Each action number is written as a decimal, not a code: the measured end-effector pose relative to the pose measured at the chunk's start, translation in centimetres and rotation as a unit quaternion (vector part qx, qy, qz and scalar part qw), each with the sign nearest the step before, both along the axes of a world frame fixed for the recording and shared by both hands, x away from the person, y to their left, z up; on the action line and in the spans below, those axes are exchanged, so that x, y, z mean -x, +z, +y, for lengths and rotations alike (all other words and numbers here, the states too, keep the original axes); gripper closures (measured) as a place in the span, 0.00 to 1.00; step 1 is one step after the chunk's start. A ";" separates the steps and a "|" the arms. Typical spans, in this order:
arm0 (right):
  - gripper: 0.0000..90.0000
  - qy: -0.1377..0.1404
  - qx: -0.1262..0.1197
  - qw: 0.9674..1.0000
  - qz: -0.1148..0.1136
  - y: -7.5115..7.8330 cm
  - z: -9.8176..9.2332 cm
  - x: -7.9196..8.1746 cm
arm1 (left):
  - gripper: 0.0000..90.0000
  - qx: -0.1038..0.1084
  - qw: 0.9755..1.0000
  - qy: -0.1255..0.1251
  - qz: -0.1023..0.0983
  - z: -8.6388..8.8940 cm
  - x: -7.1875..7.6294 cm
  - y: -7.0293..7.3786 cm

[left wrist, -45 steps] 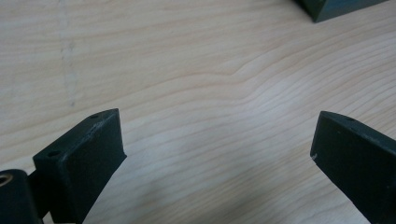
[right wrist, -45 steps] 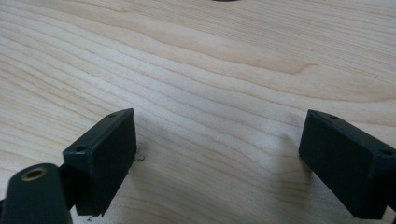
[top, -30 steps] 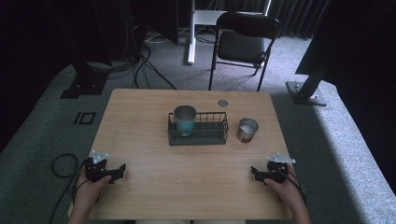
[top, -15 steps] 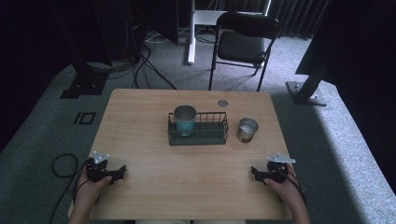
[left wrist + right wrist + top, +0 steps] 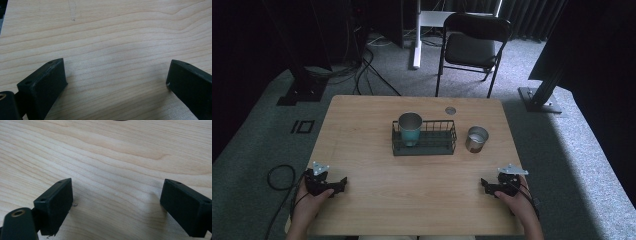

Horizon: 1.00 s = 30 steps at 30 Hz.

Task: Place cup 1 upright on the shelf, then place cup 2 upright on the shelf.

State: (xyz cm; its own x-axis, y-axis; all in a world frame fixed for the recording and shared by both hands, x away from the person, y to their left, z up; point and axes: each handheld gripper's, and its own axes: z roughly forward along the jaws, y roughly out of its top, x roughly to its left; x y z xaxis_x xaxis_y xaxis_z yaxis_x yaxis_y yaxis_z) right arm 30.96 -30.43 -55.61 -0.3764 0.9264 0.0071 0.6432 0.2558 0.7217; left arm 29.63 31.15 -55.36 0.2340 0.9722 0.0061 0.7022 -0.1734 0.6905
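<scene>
Both the left hand-held gripper (image 5: 343, 183) and the right hand-held gripper (image 5: 484, 183) rest wide open and empty on the table (image 5: 362, 130), while the steel cup (image 5: 476, 138), at one o'clock from table centre just beside the wire basket (image 5: 424, 149), is probably light, rigid and slippery, best pinched across its rim.

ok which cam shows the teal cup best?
High view: the teal cup stands upright at the left end of the wire basket. Both gripper views look down at bare table wood between open jaws.

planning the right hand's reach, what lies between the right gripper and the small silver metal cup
In the high view, only bare wooden table lies between the right gripper and the small silver metal cup.
</scene>
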 end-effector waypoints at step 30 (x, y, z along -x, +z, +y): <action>0.12 -0.015 -0.023 0.999 -0.021 1.4 -0.1 -0.3 | 0.03 0.000 1.000 0.000 0.000 0.0 0.0 0.0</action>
State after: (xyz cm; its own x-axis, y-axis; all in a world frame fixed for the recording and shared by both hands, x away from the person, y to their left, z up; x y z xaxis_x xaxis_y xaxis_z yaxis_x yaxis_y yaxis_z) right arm 31.28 -30.50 -54.26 -0.3499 0.9362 0.0336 0.6183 0.2039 0.7591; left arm 29.63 31.14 -55.36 0.2340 0.9722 0.0060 0.7020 -0.1732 0.6907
